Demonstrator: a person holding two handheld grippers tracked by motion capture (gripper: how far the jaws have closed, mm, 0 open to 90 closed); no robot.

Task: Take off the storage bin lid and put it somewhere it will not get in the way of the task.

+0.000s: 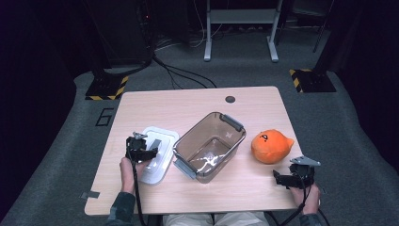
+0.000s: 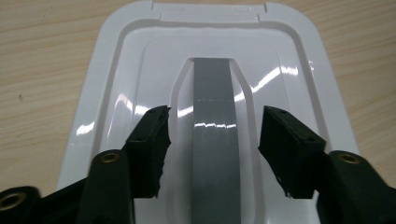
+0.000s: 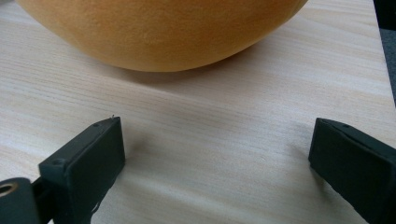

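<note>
One lid (image 2: 140,70), one bin (image 1: 209,146), one plush (image 1: 270,146).

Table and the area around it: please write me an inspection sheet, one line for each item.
Surface: light wooden table, with a round dark hole near the far edge.
Job's things: white lid lying flat, grey handle on top; clear brown box open beside it, nothing seen inside; orange soft toy to the right of the box.
Clutter: nothing seen.
Grippers: left hand-held gripper open, jaws on either side of the lid handle, not touching it; right hand-held gripper open over bare table, short of the toy.
Cables: a black cable trails from the left gripper; more cables lie on the floor behind.
Surroundings: grey carpet, metal stand, striped black-and-yellow bases.
</note>
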